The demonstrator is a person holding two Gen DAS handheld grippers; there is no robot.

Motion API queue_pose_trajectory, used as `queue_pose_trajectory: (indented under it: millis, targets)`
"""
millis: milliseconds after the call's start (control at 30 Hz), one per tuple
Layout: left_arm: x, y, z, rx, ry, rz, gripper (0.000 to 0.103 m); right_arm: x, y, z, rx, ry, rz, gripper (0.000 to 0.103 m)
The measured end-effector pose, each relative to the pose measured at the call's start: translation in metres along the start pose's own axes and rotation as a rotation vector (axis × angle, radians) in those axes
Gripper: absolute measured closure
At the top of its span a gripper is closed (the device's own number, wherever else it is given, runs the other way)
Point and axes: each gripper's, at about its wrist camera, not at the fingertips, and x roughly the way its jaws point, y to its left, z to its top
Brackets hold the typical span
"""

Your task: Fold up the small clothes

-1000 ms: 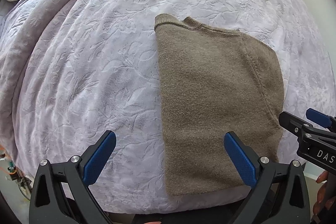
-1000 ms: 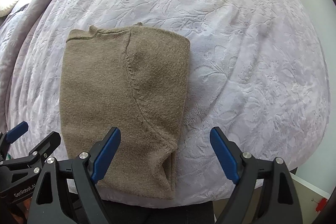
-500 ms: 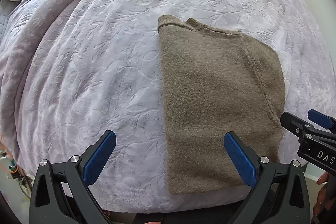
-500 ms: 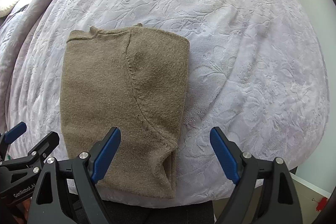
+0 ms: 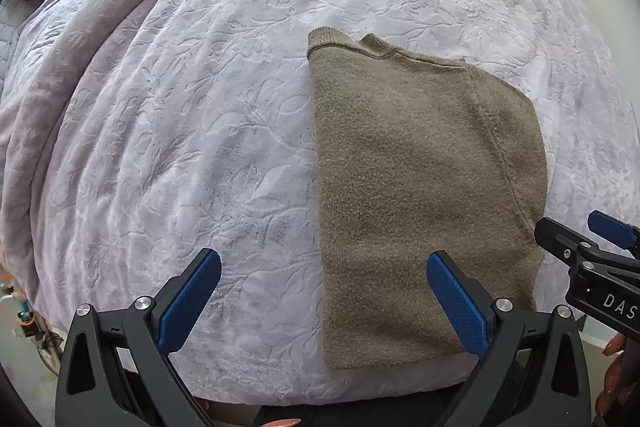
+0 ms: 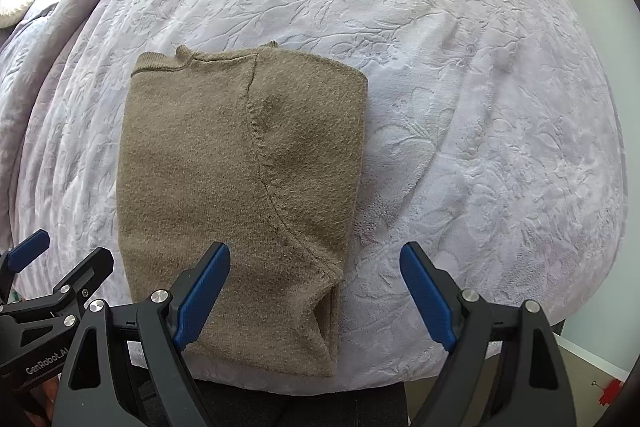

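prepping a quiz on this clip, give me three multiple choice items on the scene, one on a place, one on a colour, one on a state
1. Where does the sweater lie?
A. on the lilac bedspread, near its front edge
B. on a wooden floor
C. inside a basket

2. What colour are the gripper pads?
A. red
B. blue
C. yellow

3. How do the left gripper and right gripper stand?
A. both shut on the sweater
B. one open, one shut
C. both open, holding nothing

Answers: 1 A, embossed bedspread shows all round it. 2 B, blue pads on black fingers. 3 C, the jaws stand wide apart with nothing between the pads.
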Motion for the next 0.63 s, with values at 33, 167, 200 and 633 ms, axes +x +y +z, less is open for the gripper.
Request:
queue_pose_trajectory:
  millis: [33, 167, 200, 633]
  targets:
    - [0.0000, 0.0002, 0.0002, -0.001, -0.001, 0.000, 0.000, 0.0001, 0.0003, -0.0002, -0.001, 0.000, 0.000, 0.014]
    - [0.0010, 0.0000, 0.0000, -0.004, 0.001, 0.001, 0.000, 0.0004, 0.0015, -0.0003, -0.008, 0.000, -0.002, 0.014]
    - [0.0010, 0.0002, 0.0002, -0.006, 0.001, 0.001, 0.000, 0.0006, 0.0018, -0.0005, -0.010, 0.000, -0.002, 0.014]
    - [-0.0021, 0.0013, 0.0006, -0.021, -0.020, -0.012, 0.000, 0.0015, 0.0039, -0.0002, -0.021, 0.004, -0.005, 0.014]
